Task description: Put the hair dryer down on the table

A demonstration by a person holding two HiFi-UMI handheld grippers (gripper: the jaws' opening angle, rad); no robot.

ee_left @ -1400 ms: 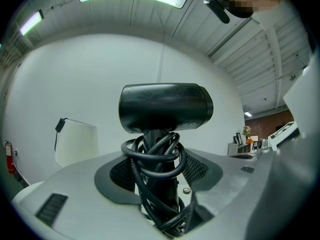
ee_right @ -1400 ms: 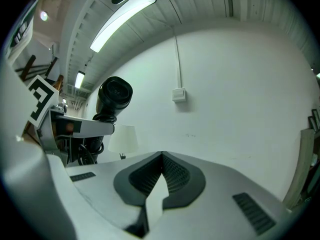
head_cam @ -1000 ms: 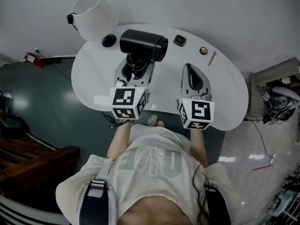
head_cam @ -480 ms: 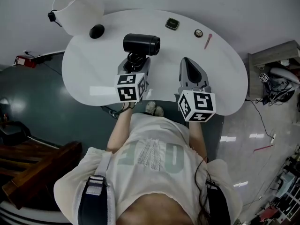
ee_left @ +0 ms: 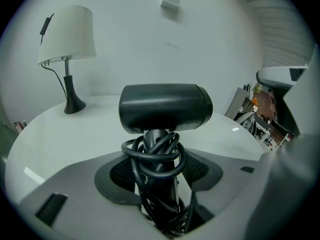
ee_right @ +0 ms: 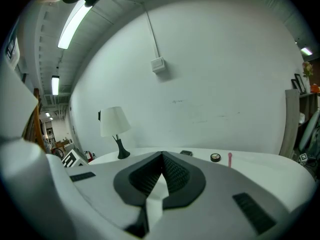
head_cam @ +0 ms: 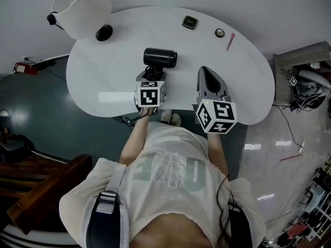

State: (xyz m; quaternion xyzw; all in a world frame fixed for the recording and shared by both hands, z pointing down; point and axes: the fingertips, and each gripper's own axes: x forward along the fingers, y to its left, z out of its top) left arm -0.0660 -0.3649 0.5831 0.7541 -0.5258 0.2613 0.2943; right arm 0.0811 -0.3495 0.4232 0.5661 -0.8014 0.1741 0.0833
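A black hair dryer (head_cam: pixel 160 57) with its cord wound round the handle stands upright over the middle of the white table (head_cam: pixel 103 76). My left gripper (head_cam: pixel 151 76) is shut on the handle. In the left gripper view the barrel (ee_left: pixel 165 106) lies crosswise above the jaws, and the left gripper (ee_left: pixel 157 164) pinches the cord-wrapped handle (ee_left: pixel 157 149). Whether the dryer touches the tabletop is hidden. My right gripper (head_cam: pixel 206 72) hovers just right of it, shut with nothing held; in its own view the right gripper (ee_right: pixel 162 160) has its pads meeting at the tip.
A white-shaded lamp (head_cam: pixel 80 9) with a black base (head_cam: pixel 104 33) stands at the table's far left. A small dark box (head_cam: pixel 190 22), a round compact (head_cam: pixel 220 33) and a pink stick (head_cam: pixel 229 41) lie along the far edge. Clutter sits on the floor at right.
The left gripper has sunk toward the table with the hair dryer, tilting further down. The right gripper has dropped a little. Both grips are unchanged.
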